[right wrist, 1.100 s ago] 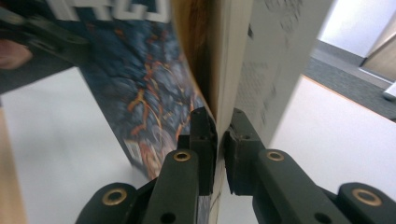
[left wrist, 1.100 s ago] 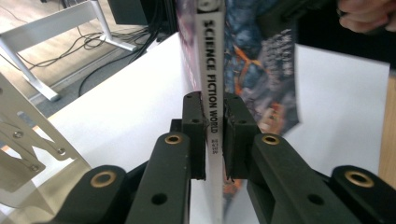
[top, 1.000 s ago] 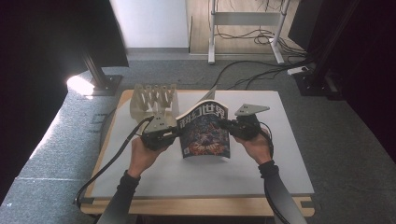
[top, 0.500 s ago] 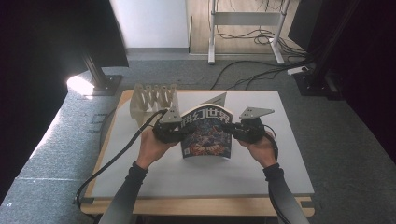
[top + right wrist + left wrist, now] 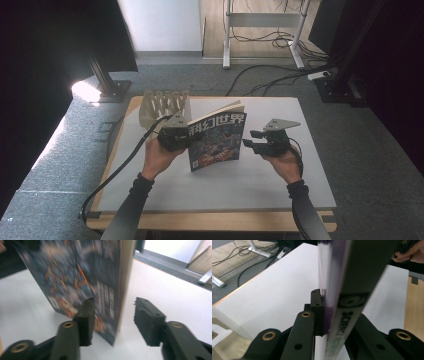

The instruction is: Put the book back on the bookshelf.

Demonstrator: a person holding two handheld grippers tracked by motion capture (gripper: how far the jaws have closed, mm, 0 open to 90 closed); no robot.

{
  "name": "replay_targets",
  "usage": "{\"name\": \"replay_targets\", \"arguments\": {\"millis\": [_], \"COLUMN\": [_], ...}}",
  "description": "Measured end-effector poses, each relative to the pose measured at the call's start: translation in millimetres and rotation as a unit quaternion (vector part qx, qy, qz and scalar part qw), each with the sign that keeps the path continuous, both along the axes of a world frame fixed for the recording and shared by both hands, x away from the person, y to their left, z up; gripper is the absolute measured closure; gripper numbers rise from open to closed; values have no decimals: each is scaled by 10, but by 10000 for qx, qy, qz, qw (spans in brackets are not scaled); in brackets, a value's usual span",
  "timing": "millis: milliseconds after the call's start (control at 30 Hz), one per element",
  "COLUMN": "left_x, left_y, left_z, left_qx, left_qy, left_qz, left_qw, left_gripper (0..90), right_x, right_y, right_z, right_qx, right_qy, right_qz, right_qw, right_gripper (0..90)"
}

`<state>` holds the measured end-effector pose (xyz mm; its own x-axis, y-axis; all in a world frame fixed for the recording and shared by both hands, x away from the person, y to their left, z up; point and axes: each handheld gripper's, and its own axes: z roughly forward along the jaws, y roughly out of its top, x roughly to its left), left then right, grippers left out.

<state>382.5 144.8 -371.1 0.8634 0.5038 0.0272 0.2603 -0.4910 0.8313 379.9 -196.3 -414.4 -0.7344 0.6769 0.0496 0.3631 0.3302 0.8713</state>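
High view: 1 magazine [image 5: 216,141], 1 rack [image 5: 165,104], 2 grippers.

The high view looks forward and down over the white table [image 5: 260,185]. Both gripper views sit close, facing the upright magazine [image 5: 215,142] from opposite edges.

magazine [image 5: 352,290] clamped in left tool [image 5: 329,315]

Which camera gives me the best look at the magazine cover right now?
The high view: the magazine stands upright there, its whole cover facing the camera. The right gripper view shows the cover close, blurred and cropped. The left gripper view shows just its spine edge, clamped in the left claw.
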Motion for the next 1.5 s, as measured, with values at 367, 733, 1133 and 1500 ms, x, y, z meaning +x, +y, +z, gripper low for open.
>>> {"name": "replay_targets", "arguments": {"millis": [367, 733, 1133, 1500], "left_x": [-52, -151, -303, -357], "left_y": [255, 629, 1102, 1563], "left_z": [118, 253, 413, 488], "left_qx": [-83, -275, -287, -257], "left_qy": [122, 189, 200, 183], "left_qz": [222, 658, 1170, 1821], "left_qw": [9996, 9973, 9925, 9828], "left_gripper": [828, 828, 828, 828], "right_x": [2, -49, -118, -124], "right_y": [-152, -214, -211, -211], "right_z": [-372, -763, -1057, -1212], "right_qx": [-409, -644, -873, -986], "right_qy": [264, 606, 807, 835], "right_qz": [-373, -802, -890, -954], "right_qw": [9981, 9929, 9889, 9870], "right_gripper": [208, 73, 45, 21]}}
